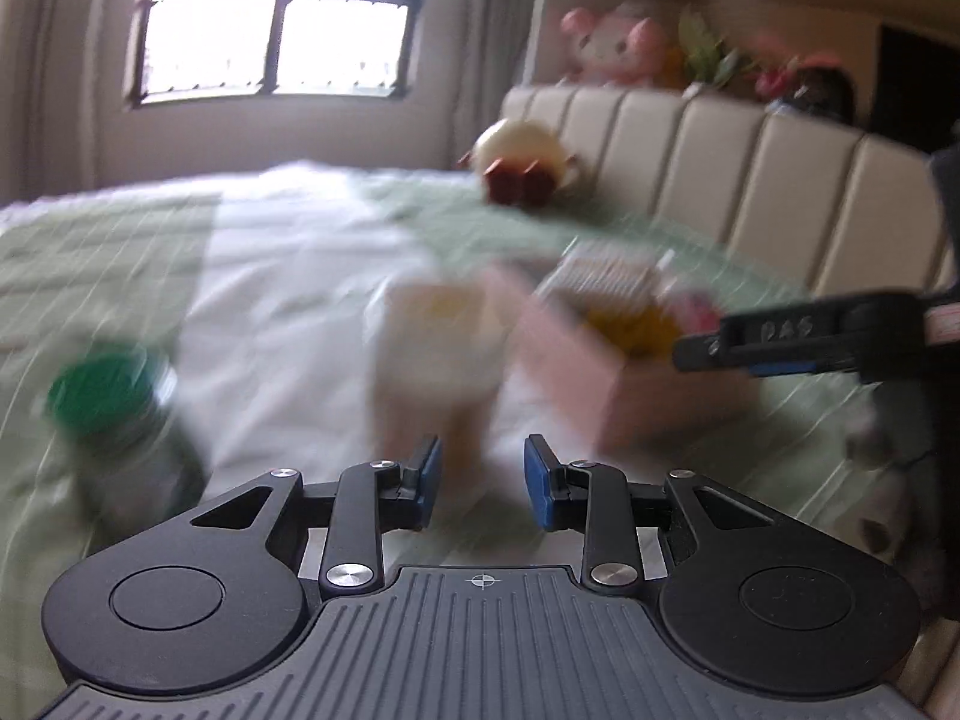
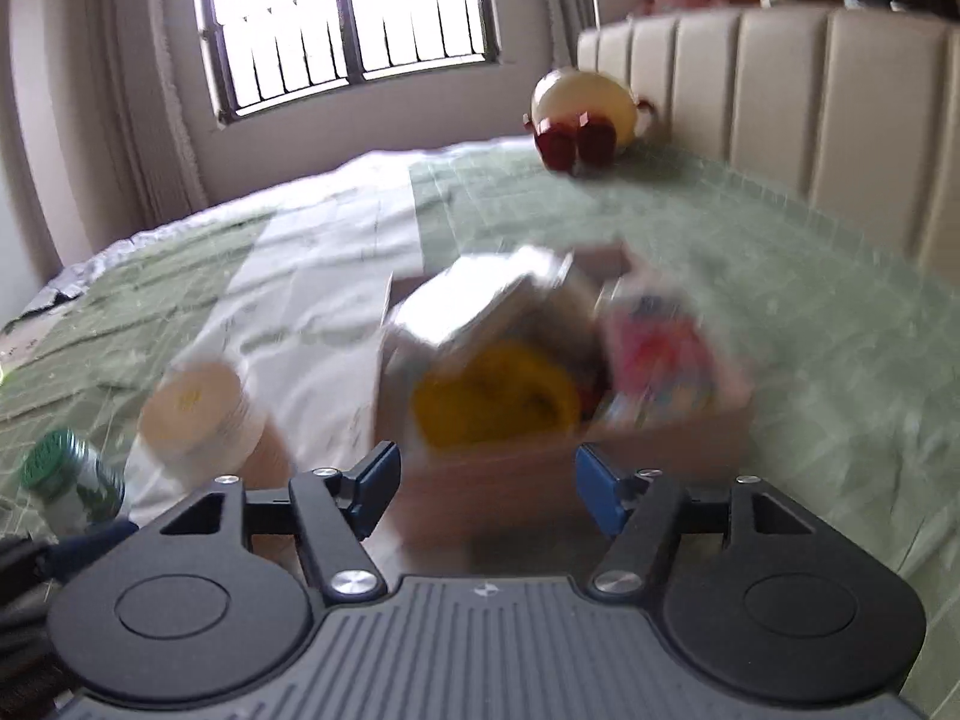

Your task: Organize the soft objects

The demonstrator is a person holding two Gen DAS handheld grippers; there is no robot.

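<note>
Grippers empty: left gripper point(image 1: 482, 480) part-open, right gripper point(image 2: 485, 489) wide. Risk: blurred sweep clips cardboard box point(image 2: 558, 456) at 12 o'clock, tips cup point(image 1: 435, 354).

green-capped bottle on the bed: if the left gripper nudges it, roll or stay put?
The bottle looks round and seems tilted on the soft bedspread, so it would probably tip or roll rather than slide. The bedding may damp that. The blur hides whether it is full, so its weight can't be judged. The left gripper is open, holding nothing.

Both tools point(image 1: 483, 480) point(image 2: 486, 489) open, empty.
</note>
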